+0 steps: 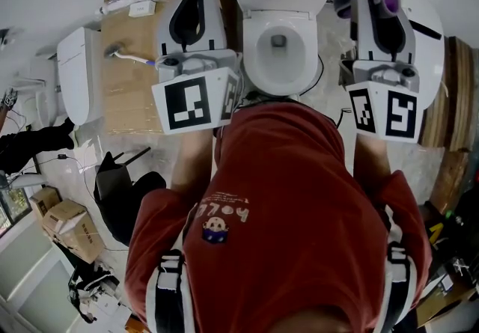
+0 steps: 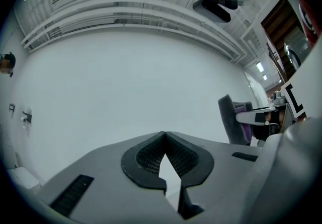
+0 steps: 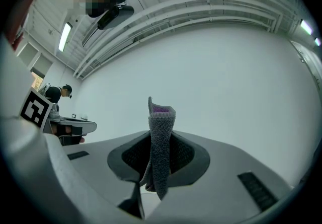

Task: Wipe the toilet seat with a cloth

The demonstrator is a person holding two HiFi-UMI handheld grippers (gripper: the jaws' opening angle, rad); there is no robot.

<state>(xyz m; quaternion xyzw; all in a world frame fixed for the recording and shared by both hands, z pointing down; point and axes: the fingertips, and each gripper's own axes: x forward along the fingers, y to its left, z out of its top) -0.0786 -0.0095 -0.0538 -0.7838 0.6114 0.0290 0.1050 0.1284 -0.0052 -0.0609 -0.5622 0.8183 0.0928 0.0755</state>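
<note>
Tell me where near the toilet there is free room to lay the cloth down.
The wooden top left of the toilet is bare in its near half, between the brush and its near edge. Its far end holds a white pack. The floor at lower left is crowded with boxes.

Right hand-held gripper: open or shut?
Shut on the cloth: jaws of the right hand-held gripper pinch it, and it sticks up between them in the right gripper view.

Clear room above toilet (image 1: 255, 56) (cabinet (image 1: 131, 96) leftward)
</note>
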